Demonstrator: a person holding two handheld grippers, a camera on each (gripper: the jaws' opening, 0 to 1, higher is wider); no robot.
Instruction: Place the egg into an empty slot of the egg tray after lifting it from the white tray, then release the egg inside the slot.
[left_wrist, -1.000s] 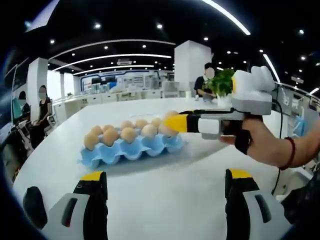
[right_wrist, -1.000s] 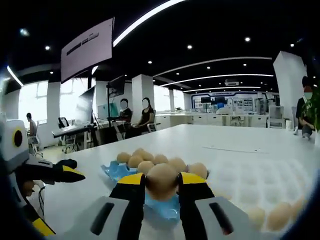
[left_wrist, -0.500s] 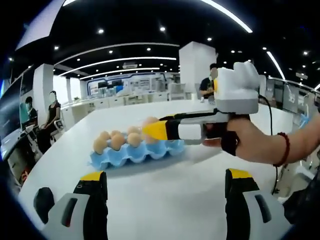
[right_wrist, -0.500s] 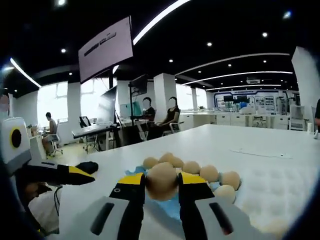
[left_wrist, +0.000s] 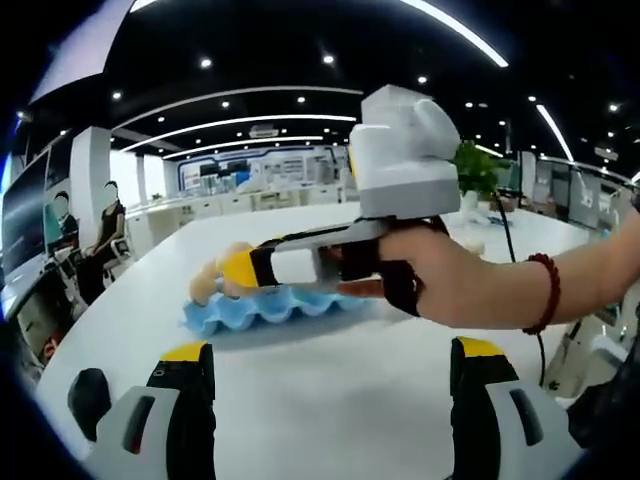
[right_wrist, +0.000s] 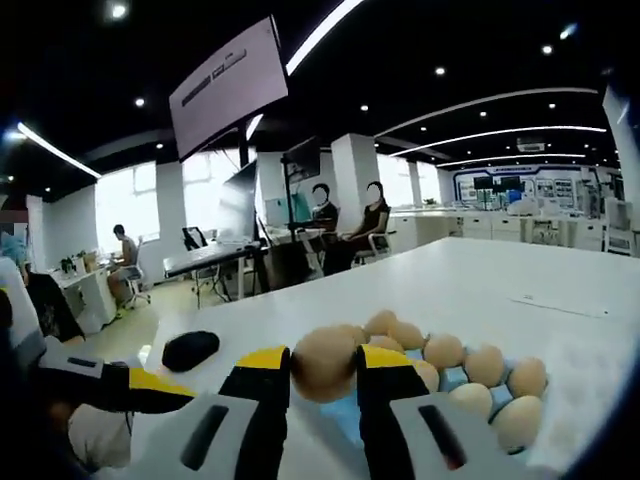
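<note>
Gripping the egg (right_wrist: 323, 362) between its two yellow-tipped jaws, the right gripper (right_wrist: 323, 375) is carrying it just above the near end of the blue egg tray (right_wrist: 455, 380); in the left gripper view the same gripper (left_wrist: 238, 270) is reaching in from the right, held by a hand (left_wrist: 440, 285), its tip sitting over the left end of the tray (left_wrist: 270, 308). The left gripper (left_wrist: 330, 385) is hanging back over the bare white table (left_wrist: 330, 400), jaws spread wide and holding nothing.

Judging from this, the lift is done and the carry is nearly over. What is left, as I read it, is lowering the egg into a free slot and opening the jaws to let it go.

Nearest the camera, the jaws and the egg are covering the tray's closest slots in the right gripper view, so I cannot tell which of them are empty. A little further out, other eggs (right_wrist: 468, 362) are sitting in rows, and a patch of blue is showing among them, which may be a free slot or just the tray's ridge. In the left gripper view the right gripper's body and the hand are hiding most of the tray, and only a blurred egg or two is peeking out at its left end. Beyond that, a dark object (right_wrist: 190, 349) is lying on the table, too unclear to name, and seated people are blurring into the office at the back.
</note>
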